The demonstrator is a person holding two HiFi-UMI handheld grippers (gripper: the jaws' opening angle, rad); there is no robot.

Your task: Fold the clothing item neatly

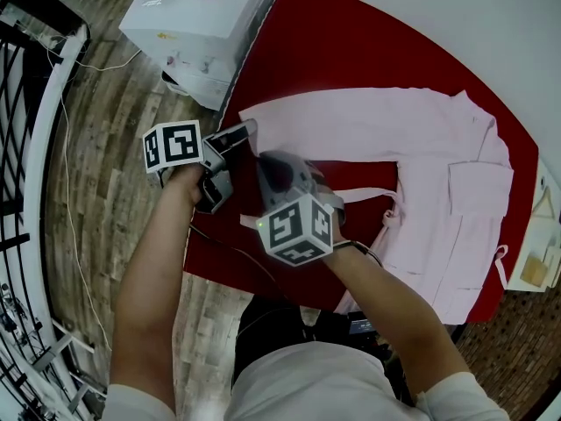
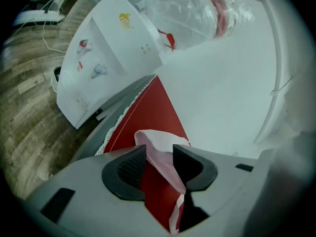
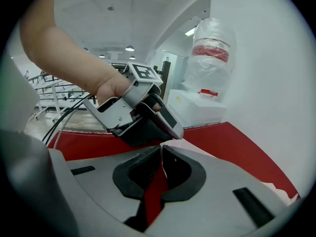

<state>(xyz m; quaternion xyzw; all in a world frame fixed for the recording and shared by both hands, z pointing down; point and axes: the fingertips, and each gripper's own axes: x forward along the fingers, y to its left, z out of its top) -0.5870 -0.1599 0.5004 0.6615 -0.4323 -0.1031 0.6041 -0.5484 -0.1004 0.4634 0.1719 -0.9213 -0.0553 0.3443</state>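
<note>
A pale pink garment (image 1: 421, 139) lies spread on a red tablecloth (image 1: 351, 51), one long sleeve reaching left to the near-left corner. Both grippers meet at that sleeve's end. My left gripper (image 1: 248, 130) stands open. In the left gripper view (image 2: 159, 162) a fold of the pink cloth (image 2: 157, 144) lies between the jaws, leaning on the right pad (image 2: 190, 164) and clear of the left one. My right gripper (image 1: 267, 163) is shut on a thin edge of the garment (image 3: 183, 145), seen in the right gripper view (image 3: 162, 159). The left gripper (image 3: 143, 117) sits just beyond it.
A white water dispenser (image 1: 197, 24) with a bottle (image 2: 197, 9) stands on the wood floor off the table's far-left corner. A white railing (image 1: 35, 147) and cables run along the left. A small wooden item (image 1: 535, 266) lies at the right edge.
</note>
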